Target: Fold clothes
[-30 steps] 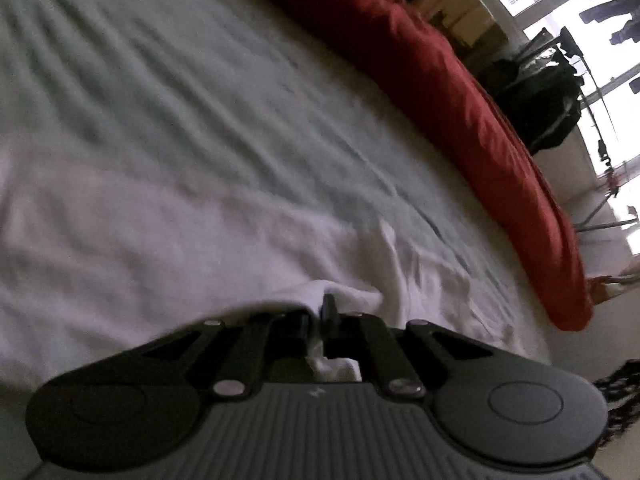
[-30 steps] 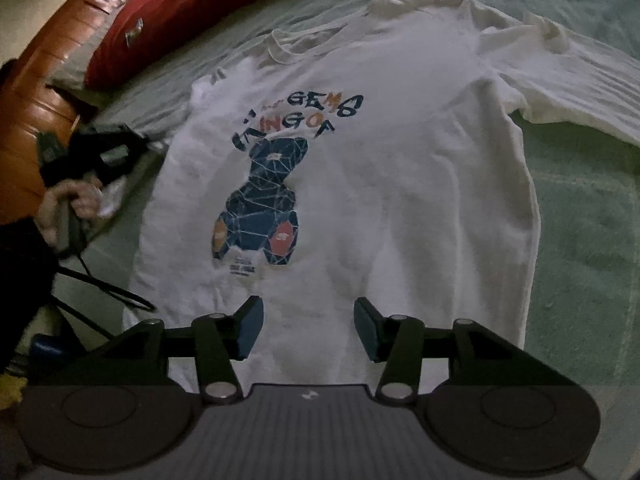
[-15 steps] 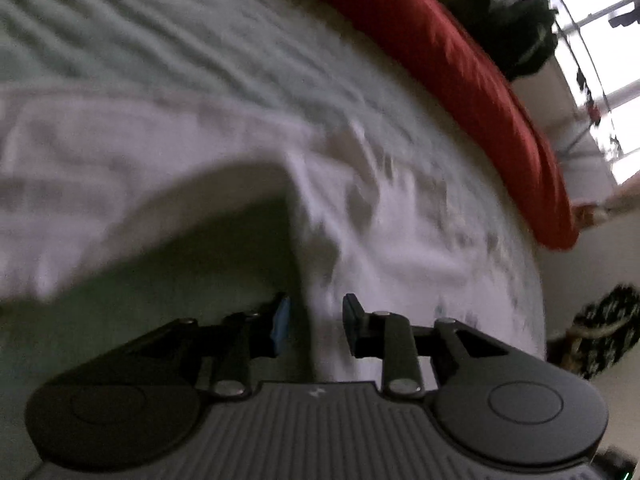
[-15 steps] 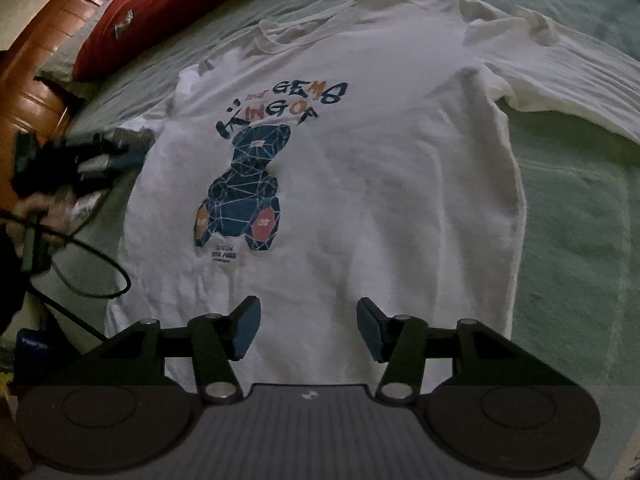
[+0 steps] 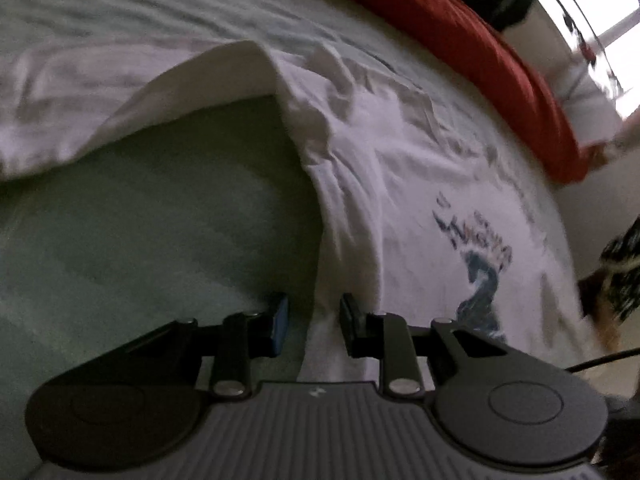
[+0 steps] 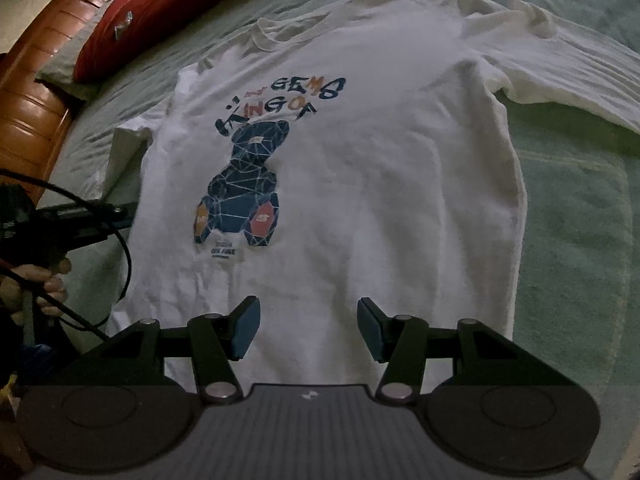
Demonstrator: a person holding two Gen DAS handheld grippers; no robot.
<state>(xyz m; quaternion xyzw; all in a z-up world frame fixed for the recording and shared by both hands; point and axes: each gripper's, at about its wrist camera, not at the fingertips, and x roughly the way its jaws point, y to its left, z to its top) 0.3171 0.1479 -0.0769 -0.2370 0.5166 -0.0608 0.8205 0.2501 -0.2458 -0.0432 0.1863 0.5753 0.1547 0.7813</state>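
**Both grippers open over the spread shirt**

Left gripper [image 5: 313,322]: jaws parted, nothing held; the shirt's side edge runs up between its fingers. Right gripper [image 6: 308,328]: jaws wide apart, empty, poised above the hem. White sweatshirt [image 6: 360,168] lies face up on the pale green bedsheet [image 6: 572,216], blue bear print [image 6: 244,184] showing, one sleeve [image 5: 120,88] stretched out sideways. Red pillow [image 6: 168,4] near the collar end. Wooden headboard [image 6: 36,92] beyond.

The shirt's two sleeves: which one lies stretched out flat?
The long sleeve at the picture's right, spread across the bedsheet; the other sleeve is bunched short.
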